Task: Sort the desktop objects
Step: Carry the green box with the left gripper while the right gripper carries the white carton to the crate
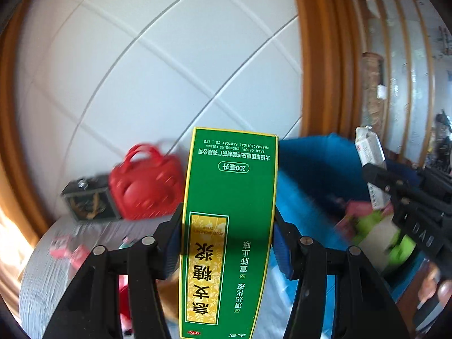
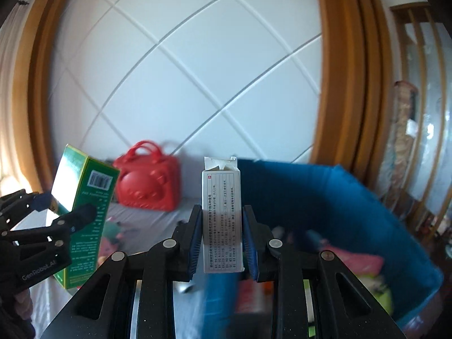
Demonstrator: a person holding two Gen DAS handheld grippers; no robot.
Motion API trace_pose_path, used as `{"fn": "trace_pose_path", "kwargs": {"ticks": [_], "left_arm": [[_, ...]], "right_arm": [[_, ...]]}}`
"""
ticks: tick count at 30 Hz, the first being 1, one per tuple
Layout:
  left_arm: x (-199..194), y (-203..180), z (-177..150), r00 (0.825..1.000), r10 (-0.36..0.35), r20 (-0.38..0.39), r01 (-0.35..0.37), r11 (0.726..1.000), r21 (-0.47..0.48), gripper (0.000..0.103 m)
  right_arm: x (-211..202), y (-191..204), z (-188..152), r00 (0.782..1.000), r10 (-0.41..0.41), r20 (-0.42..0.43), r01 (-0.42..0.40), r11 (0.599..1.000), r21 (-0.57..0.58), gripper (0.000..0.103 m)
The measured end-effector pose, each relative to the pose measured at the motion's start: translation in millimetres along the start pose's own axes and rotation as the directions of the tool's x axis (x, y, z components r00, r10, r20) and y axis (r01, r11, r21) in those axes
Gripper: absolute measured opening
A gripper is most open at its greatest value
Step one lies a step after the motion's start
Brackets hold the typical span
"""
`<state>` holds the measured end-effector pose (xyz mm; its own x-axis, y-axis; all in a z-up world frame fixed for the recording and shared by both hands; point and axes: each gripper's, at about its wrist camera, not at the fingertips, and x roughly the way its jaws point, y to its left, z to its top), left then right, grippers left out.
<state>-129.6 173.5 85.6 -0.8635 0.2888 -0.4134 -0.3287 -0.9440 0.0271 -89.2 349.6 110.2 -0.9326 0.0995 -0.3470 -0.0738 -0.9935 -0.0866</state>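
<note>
My left gripper [image 1: 227, 237] is shut on a tall green and gold medicine box [image 1: 228, 226], held upright in the air with its print upside down. The same green box [image 2: 84, 214] and the left gripper [image 2: 60, 212] appear at the left of the right wrist view. My right gripper [image 2: 221, 240] is shut on a narrow white medicine box [image 2: 221, 220] with a torn top flap, also held upright. In the left wrist view the white box [image 1: 371, 155] and the right gripper [image 1: 389, 189] show at the right. A blue bin [image 2: 353, 206] lies below and right.
A red toy handbag [image 2: 148, 180] stands on the grey table [image 2: 152, 226] against the white panelled wall. A dark tin [image 1: 90, 197] sits left of the handbag [image 1: 147, 183]. The blue bin [image 1: 316, 169] holds pink and green items [image 2: 358, 262]. Small red pieces [image 1: 67, 248] lie on the table's left.
</note>
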Motion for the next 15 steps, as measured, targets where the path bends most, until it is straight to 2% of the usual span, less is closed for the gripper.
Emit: {"fn": "trace_pose_path", "kwargs": {"ticks": [4, 8, 11, 15], "left_arm": [[13, -51, 39, 0.998, -0.052, 0.045, 0.051, 0.999, 0.008, 0.054], [27, -99, 64, 0.994, -0.096, 0.06, 0.095, 0.995, 0.017, 0.054], [44, -130, 75, 0.989, -0.139, 0.042, 0.139, 0.99, 0.019, 0.054], [73, -165, 82, 0.983, -0.181, -0.019, 0.182, 0.983, 0.018, 0.054]], "right_arm": [[-3, -42, 19, 0.998, -0.046, 0.032, 0.045, 0.999, 0.013, 0.027], [3, -82, 33, 0.993, -0.116, 0.034, 0.116, 0.993, 0.015, 0.027], [11, -108, 36, 0.988, -0.155, 0.022, 0.154, 0.988, 0.018, 0.027], [24, -140, 34, 0.979, -0.205, -0.013, 0.206, 0.978, 0.027, 0.027]]}}
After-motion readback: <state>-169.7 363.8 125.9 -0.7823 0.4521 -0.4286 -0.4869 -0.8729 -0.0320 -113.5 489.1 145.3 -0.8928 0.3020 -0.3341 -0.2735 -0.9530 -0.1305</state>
